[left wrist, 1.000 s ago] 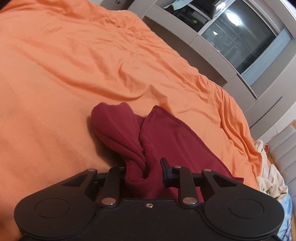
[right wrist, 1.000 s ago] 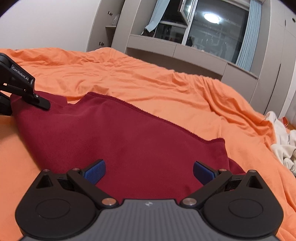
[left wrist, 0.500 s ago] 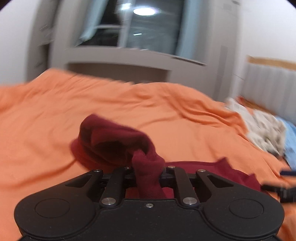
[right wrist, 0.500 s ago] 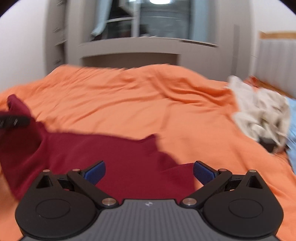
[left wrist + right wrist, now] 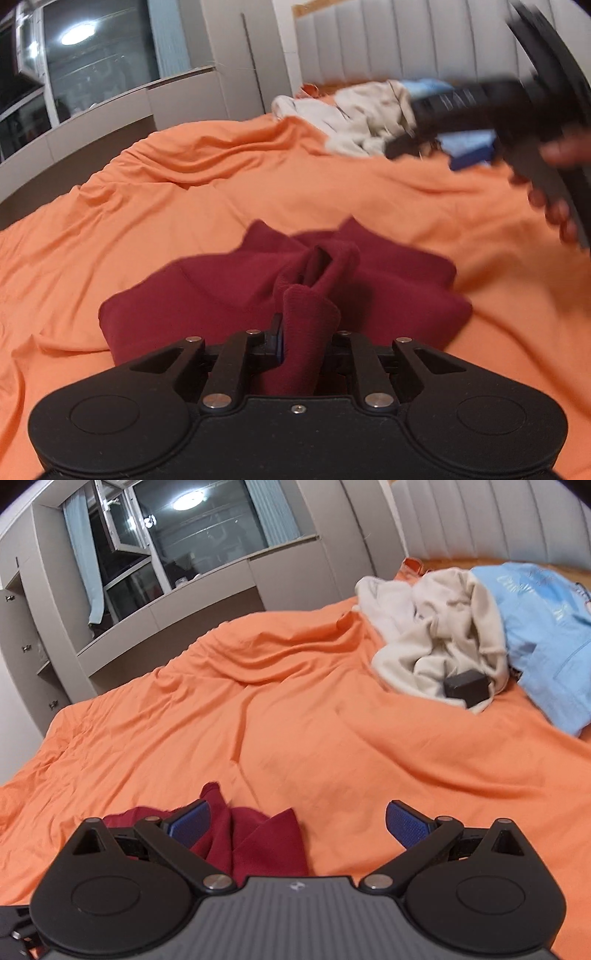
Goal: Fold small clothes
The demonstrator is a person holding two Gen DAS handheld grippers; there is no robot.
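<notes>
Orange bed sheet [image 5: 295,709]: maroon garment [image 5: 229,291] lies straight ahead of the left tongs [image 5: 301,345], which pinch its bunched edge; right tongs [image 5: 295,821] gape empty, garment at their lower left.

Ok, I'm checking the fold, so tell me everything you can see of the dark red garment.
The dark red garment looks like soft knit fabric. It lies bunched in loose folds on the orange bedsheet, not yet flat. One rolled end is pinched in the left gripper, rising slightly off the bed. The right gripper is open above its edge, apparently not touching it.
</notes>
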